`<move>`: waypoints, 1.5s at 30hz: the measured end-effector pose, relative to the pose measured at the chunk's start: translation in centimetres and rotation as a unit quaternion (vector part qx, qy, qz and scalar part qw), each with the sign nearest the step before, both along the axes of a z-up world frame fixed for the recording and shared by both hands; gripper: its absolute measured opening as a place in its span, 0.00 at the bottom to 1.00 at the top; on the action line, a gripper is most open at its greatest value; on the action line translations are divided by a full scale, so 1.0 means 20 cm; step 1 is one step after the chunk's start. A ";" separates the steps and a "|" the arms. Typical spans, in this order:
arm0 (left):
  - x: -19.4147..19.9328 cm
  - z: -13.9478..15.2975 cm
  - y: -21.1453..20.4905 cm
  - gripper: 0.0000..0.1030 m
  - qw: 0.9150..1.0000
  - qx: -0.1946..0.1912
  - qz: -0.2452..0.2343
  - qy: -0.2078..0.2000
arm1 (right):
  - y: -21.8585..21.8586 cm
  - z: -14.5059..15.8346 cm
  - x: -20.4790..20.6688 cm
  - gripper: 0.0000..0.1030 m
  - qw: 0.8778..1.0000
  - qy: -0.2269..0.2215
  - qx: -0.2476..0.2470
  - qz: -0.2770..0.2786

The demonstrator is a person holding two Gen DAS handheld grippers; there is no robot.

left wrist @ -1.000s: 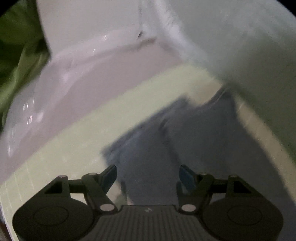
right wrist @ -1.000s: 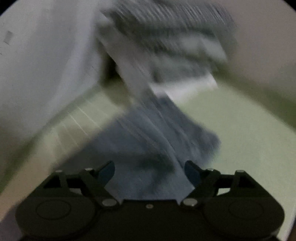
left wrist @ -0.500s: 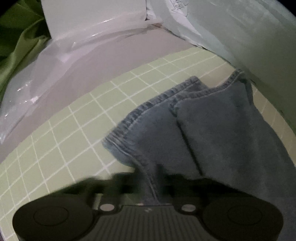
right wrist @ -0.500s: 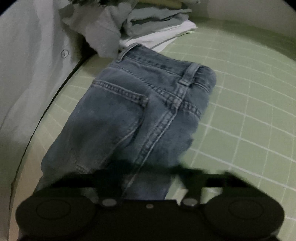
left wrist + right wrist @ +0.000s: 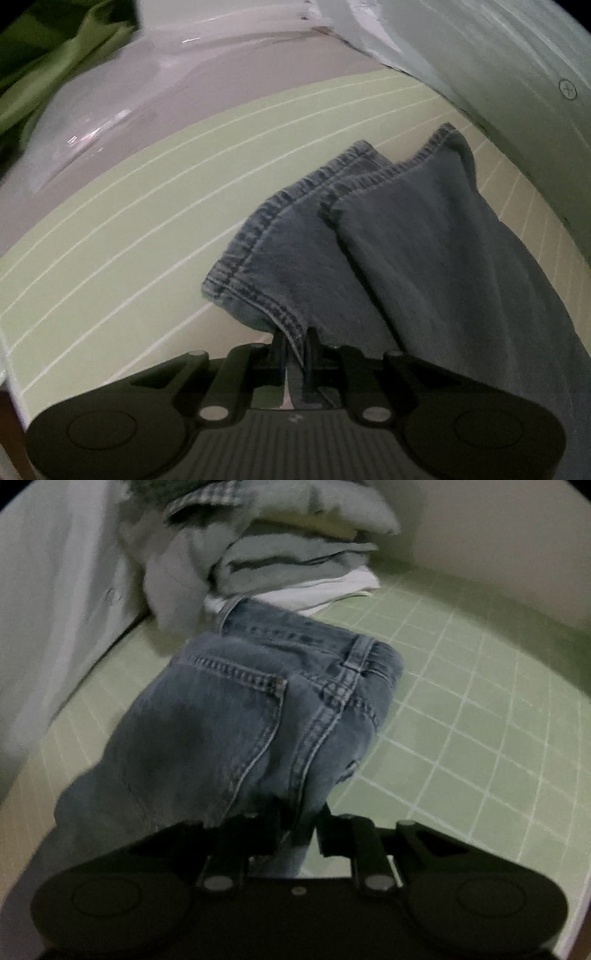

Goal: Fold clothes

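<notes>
A pair of blue jeans (image 5: 424,266) lies on the green gridded mat (image 5: 147,229). In the left wrist view its two leg cuffs lie side by side, and my left gripper (image 5: 295,347) is shut on the hem of the nearer cuff. The right wrist view shows the seat end of the jeans (image 5: 240,716), with back pocket and belt loop. My right gripper (image 5: 301,823) is shut on the denim along the seat seam at the near edge.
A stack of folded clothes (image 5: 295,565) sits on the green mat (image 5: 461,720) just beyond the waistband. A person's pale shirt (image 5: 48,609) borders the mat's left side. Clear plastic (image 5: 110,110) and green fabric (image 5: 55,55) lie beyond the mat's far edge.
Both grippers were open a second ago and have closed on the jeans, the left on a leg cuff, the right on the seat. The views have steadied from heavy blur.
</notes>
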State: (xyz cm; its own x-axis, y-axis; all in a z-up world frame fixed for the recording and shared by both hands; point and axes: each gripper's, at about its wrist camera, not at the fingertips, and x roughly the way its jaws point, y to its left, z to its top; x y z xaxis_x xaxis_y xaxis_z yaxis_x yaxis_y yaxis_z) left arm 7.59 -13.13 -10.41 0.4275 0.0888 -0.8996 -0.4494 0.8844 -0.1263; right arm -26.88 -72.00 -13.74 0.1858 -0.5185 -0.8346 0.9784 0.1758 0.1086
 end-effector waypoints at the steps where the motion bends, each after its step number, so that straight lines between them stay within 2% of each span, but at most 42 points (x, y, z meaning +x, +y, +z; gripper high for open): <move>1: -0.02 0.00 0.05 0.15 1.000 -0.018 0.008 -0.003 | 0.02 0.01 0.00 0.25 1.000 0.016 -0.003 0.014; 3: -0.04 0.01 0.14 0.17 0.998 -0.049 0.033 -0.003 | 0.06 0.02 0.01 0.28 0.998 0.045 -0.012 0.038; 5: -0.05 0.04 0.22 0.17 0.997 -0.057 0.050 -0.007 | 0.11 0.03 0.02 0.34 0.996 0.061 -0.019 0.058; 7: -0.06 0.07 0.26 0.18 0.998 -0.036 0.055 -0.011 | 0.16 0.04 0.04 0.35 0.994 0.077 -0.026 0.077; 9: -0.04 0.10 0.30 0.17 0.998 0.014 0.058 -0.006 | 0.22 0.06 0.06 0.38 0.991 0.088 -0.038 0.095; 11: -0.01 0.12 0.34 0.17 0.997 0.057 0.056 -0.001 | 0.32 0.10 0.09 0.50 0.988 0.093 -0.059 0.107; 12: 0.02 0.12 0.33 0.18 0.998 0.051 0.046 -0.005 | 0.37 0.11 0.12 0.53 0.987 0.096 -0.068 0.113; 14: 0.08 0.12 0.32 0.27 0.999 0.040 0.025 -0.011 | 0.46 0.14 0.16 0.62 0.984 0.098 -0.083 0.124; 16: 0.13 0.12 0.30 0.45 0.999 0.029 0.004 -0.018 | 0.55 0.16 0.21 0.73 0.984 0.092 -0.089 0.127; 17: 0.16 0.12 0.29 0.47 0.999 0.024 -0.007 -0.021 | 0.58 0.16 0.23 0.79 0.984 0.089 -0.092 0.127; 19: 0.22 0.12 0.27 0.47 0.999 0.013 -0.028 -0.028 | 0.66 0.17 0.28 0.84 0.984 0.085 -0.094 0.128; 24: 0.37 0.10 0.22 0.47 0.997 -0.007 -0.075 -0.036 | 0.83 0.16 0.38 0.84 0.984 0.087 -0.088 0.127; 28: 0.49 0.04 0.14 0.44 0.994 -0.007 -0.111 -0.024 | 0.94 0.16 0.41 0.85 0.984 0.094 -0.086 0.127; 29: 0.51 0.03 0.13 0.38 0.993 -0.002 -0.118 -0.021 | 0.96 0.15 0.42 0.85 0.983 0.096 -0.085 0.129; 30: 0.53 0.01 0.12 0.24 0.992 0.003 -0.126 -0.019 | 0.98 0.15 0.42 0.85 0.983 0.099 -0.085 0.129; 31: 0.55 0.00 0.10 0.17 0.991 0.009 -0.133 -0.017 | 1.00 0.14 0.42 0.85 0.983 0.104 -0.084 0.127; 34: 0.57 0.03 0.08 0.08 0.990 0.019 -0.138 -0.031 | 1.04 0.15 0.41 0.85 0.984 0.106 -0.083 0.118; 40: 0.39 0.32 0.11 0.08 0.983 0.030 -0.132 -0.126 | 1.03 0.13 0.41 0.85 0.985 0.091 -0.081 0.118; 42: 0.27 0.43 0.14 0.08 0.979 0.029 -0.128 -0.155 | 1.01 0.13 0.41 0.85 0.987 0.077 -0.075 0.118; 44: 0.13 0.47 0.18 0.08 0.979 0.035 -0.116 -0.163 | 1.01 0.12 0.42 0.85 0.986 0.073 -0.075 0.128; 45: 0.11 0.44 0.20 0.09 0.982 0.033 -0.107 -0.154 | 1.01 0.12 0.43 0.85 0.985 0.074 -0.077 0.137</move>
State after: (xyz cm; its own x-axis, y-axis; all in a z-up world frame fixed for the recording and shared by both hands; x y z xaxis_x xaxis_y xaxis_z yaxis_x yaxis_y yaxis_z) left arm 9.82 -9.15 -1.64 0.6938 0.0210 -0.7199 -0.2024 0.9650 -0.1669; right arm -18.29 -51.78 -11.32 0.2196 -0.5874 -0.7789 0.8948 0.4394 -0.0792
